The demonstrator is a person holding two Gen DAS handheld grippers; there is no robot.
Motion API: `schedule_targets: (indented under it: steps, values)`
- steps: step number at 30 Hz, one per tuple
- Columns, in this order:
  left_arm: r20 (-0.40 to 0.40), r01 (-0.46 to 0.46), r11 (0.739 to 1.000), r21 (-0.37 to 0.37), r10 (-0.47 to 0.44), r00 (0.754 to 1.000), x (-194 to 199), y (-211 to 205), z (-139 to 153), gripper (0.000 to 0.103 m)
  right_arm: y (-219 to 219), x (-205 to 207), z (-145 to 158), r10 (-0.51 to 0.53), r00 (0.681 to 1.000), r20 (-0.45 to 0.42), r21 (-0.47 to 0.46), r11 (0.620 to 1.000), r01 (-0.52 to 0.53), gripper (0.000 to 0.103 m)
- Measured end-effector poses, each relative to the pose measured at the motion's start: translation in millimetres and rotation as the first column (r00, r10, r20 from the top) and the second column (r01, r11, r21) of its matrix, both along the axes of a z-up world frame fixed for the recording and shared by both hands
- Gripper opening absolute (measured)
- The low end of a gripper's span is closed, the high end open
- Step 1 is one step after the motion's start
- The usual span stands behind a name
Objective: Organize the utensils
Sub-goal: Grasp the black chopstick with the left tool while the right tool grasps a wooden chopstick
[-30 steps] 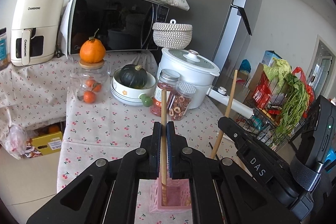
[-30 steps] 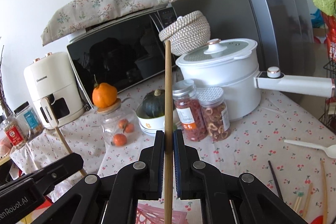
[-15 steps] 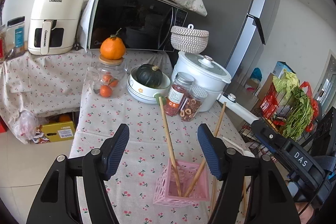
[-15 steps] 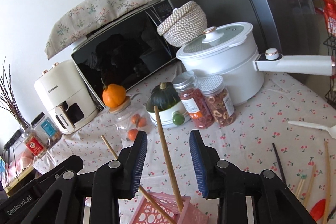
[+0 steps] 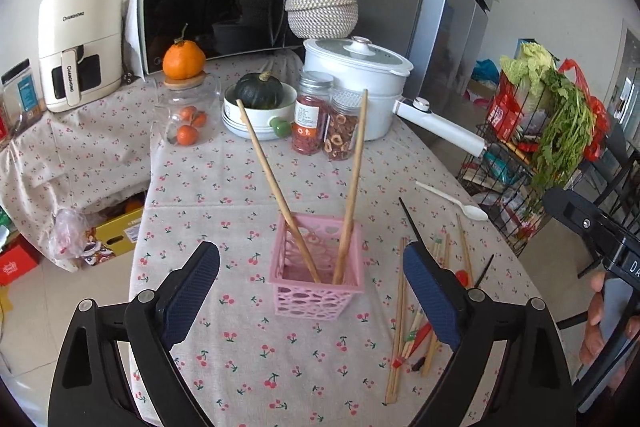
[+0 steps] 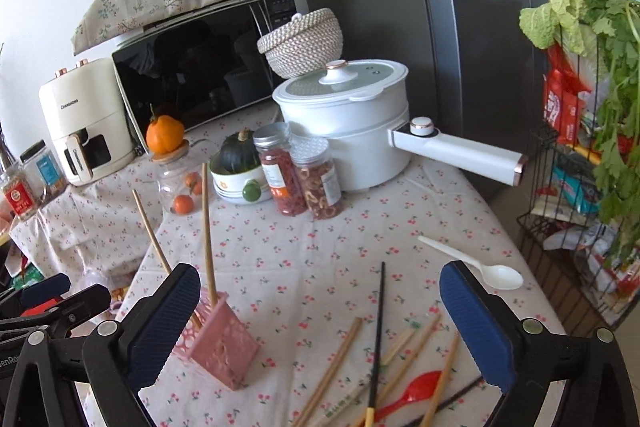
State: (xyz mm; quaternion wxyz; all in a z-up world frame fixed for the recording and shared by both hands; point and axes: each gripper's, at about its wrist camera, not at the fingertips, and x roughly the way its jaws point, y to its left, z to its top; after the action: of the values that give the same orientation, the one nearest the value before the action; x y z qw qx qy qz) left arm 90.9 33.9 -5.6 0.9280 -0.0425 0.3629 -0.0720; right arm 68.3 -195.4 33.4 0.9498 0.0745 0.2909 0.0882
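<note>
on the left of the left wrist view a cream air fryer (image 5: 82, 43) stands on the cherry-print tablecloth (image 5: 248, 355), with a black microwave (image 5: 224, 13) under a floral cushion just beside it. in front of them are a glass jar of small oranges (image 5: 186, 123) and a white bowl holding a dark green squash (image 5: 259, 95).

the left gripper (image 5: 311, 291) stands wide, its jaws having just been opening, and nothing is pressed between its blue pads (image 5: 191, 287). the square pink plastic lattice basket (image 5: 318, 301) sits upright on the cloth between them, apart from both pads. two long wooden chopsticks (image 5: 352, 187) stand in it, leaning away from each other in a v (the left one tilts toward the bowl, the right one toward the two spice jars (image 5: 328, 123)).

to the right of the basket lies a loose pile of wooden chopsticks (image 5: 400, 311), with a thin black chopstick (image 6: 378, 331) and a red plastic spoon (image 6: 408, 399) among them, and a white plastic spoon (image 6: 480, 267) further back. behind these stands a white lidded pot with a long handle (image 6: 352, 131).

the right gripper (image 6: 320, 323) is also spread wide and empty, its jaws having just been opening; it hangs over the pile, with the basket at its left pad. a wire rack of leafy greens (image 6: 592, 131) stands at the far right.
</note>
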Motion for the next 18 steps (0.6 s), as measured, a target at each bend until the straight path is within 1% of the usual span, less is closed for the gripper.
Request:
schedule_targets:
  steps: [3,5,9,11,14,16,18]
  values:
    - [-0.054,0.059,0.998,0.016,-0.058,0.997,-6,-19,-7,0.096,-13,-9,-4,-0.013,1.0,-0.029,-0.031,0.999,0.012,0.103]
    - [-0.097,0.092,0.995,0.037,-0.089,0.991,-10,-31,-15,0.096,-24,-13,-8,-0.024,0.998,-0.052,-0.034,0.999,0.023,0.103]
    - [-0.159,0.13,0.982,0.14,-0.107,0.981,-14,-57,-32,0.096,-55,-15,-22,-0.084,0.987,-0.139,-0.022,0.996,0.082,0.103]
    - [-0.18,0.152,0.972,0.177,-0.119,0.976,-14,-69,-38,0.096,-72,-15,-29,-0.124,0.976,-0.18,-0.01,0.992,0.124,0.103]
    - [-0.21,0.174,0.965,0.195,-0.132,0.969,-13,-86,-42,0.096,-97,-11,-37,-0.181,0.951,-0.251,0.036,0.98,0.196,0.103]
    - [-0.235,0.192,0.964,0.187,-0.146,0.961,-9,-97,-43,0.096,-112,-7,-43,-0.23,0.919,-0.32,0.061,0.963,0.262,0.103]
    - [-0.256,0.201,0.963,0.177,-0.152,0.955,-3,-109,-42,0.096,-122,-2,-52,-0.247,0.89,-0.383,0.069,0.953,0.294,0.103]
